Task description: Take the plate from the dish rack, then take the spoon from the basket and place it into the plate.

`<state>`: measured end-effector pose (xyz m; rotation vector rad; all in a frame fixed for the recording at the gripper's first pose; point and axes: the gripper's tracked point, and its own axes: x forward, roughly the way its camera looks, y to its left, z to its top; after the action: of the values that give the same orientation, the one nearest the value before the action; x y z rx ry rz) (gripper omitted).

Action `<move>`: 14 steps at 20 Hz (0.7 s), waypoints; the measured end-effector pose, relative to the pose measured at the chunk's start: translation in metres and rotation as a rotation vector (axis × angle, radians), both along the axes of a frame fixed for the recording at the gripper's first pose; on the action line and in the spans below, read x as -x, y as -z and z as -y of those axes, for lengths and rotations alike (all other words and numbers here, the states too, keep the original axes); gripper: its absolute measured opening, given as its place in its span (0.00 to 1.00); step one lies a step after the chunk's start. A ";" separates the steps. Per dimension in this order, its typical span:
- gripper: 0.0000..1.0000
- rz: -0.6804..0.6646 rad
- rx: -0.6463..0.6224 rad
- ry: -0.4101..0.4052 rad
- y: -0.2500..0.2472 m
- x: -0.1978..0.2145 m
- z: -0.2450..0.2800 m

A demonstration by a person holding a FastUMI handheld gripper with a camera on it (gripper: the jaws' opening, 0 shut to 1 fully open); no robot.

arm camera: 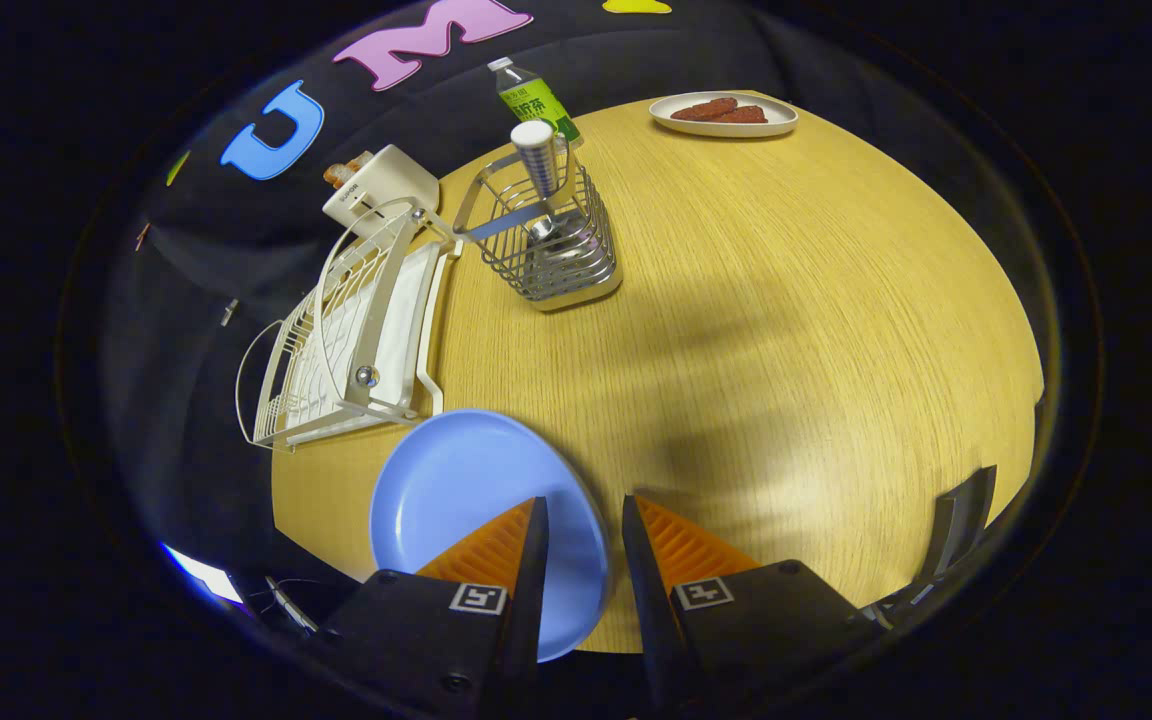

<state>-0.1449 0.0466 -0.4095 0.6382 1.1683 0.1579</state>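
The blue plate point(466, 500) lies flat on the wooden table point(786, 330), just in front of the white dish rack point(351, 330). My gripper point(584, 500) hovers over the plate's right rim with a narrow gap between its fingers and nothing pressed between them. One finger covers part of the plate; the other stands over bare table. Well beyond the fingers stands the wire basket point(561, 255). The spoon point(539, 165) is upright in it, its round handle end sticking out the top.
A green-labelled bottle point(534, 100) stands behind the basket. A white box point(381, 188) sits behind the rack. At the table's far side is a white plate of sausages point(724, 113). A dark chair back point(956, 520) shows at the near right edge.
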 end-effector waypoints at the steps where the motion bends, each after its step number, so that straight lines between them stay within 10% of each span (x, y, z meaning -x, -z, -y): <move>1: 0.46 0.011 0.008 0.001 -0.004 -0.001 0.004; 14: 0.53 0.401 0.341 -0.058 -0.101 -0.112 0.084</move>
<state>-0.0326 -0.0375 -0.3089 0.2542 0.8001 0.1249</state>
